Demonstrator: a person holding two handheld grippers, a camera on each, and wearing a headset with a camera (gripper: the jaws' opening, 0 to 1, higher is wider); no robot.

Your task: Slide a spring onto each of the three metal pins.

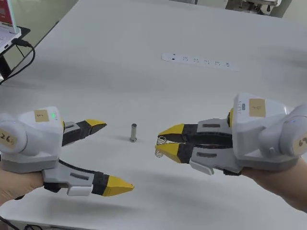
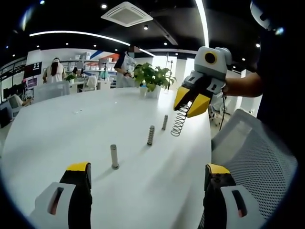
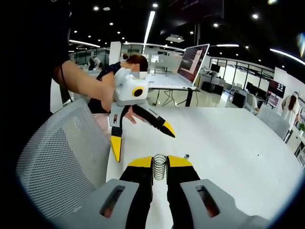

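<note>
**Left gripper** [image 1: 109, 154]: your fingers stand wide apart, released. They hold nothing and touch nothing. Both yellow tips hang over the tabletop [image 1: 120, 72] near its near edge.

**Right gripper** [image 1: 160, 142]: your fingers are nearly together, clenched on a spring [image 1: 159, 146] that is pinched across its coils between the yellow tips. In the left gripper view the spring hangs slanted below the tips. You cannot tell whether its lower end meets the tabletop.

**Bare pin** [image 1: 134, 132]: upright, between your two grippers and toward the near edge. It stands just left of the right fingertips and clear of them.

**Second pin** [image 2: 151, 135] and **third pin** [image 2: 165, 122]: both are upright in the left gripper view, each with a spring coiled round it. They stand in one row with the bare pin, running away from the left gripper toward the right one.

**Hidden or unclear:**
- In the head view your right fingers cover the tabletop just right of the bare pin.
- Both gripper bodies are cut off at the picture's sides.
- In the right gripper view a small pin top [image 3: 186, 156] peeks beyond one finger. You cannot tell which pin it is.

**Other stock:** a power strip [image 1: 199, 61] lies toward the far edge. A laptop [image 1: 5, 24] is cut off at the far left corner.
</note>
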